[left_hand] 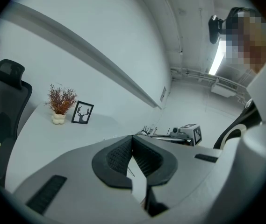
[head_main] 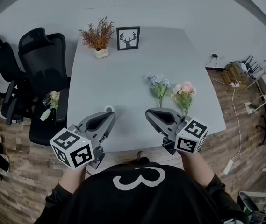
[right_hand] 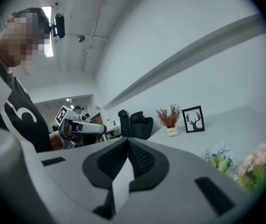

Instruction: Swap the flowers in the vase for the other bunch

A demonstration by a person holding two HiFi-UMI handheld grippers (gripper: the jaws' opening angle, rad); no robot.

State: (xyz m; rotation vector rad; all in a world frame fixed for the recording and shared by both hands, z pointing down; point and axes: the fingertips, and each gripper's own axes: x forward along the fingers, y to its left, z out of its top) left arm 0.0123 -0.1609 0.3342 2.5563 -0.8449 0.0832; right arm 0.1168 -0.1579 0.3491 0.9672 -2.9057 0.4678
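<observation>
A white vase (head_main: 101, 53) of dried rust-red flowers (head_main: 97, 35) stands at the table's far left, beside a framed deer picture (head_main: 128, 38). A blue bunch (head_main: 158, 85) and a pink bunch (head_main: 184, 94) lie on the table right of centre. My left gripper (head_main: 108, 112) and right gripper (head_main: 148, 112) hover over the table's near edge, both shut and holding nothing. The right gripper's tip is just short of the two bunches. The left gripper view shows the vase (left_hand: 58, 118) far off; the right gripper view shows the blue bunch (right_hand: 219, 157) and pink bunch (right_hand: 259, 164) close by.
Two black office chairs (head_main: 41, 64) stand left of the table, and a pale wrapped bunch (head_main: 51, 101) lies on the nearer seat. Cables and a power strip (head_main: 238, 73) lie on the wood floor at the right. The grey table (head_main: 123, 78) ends close to my body.
</observation>
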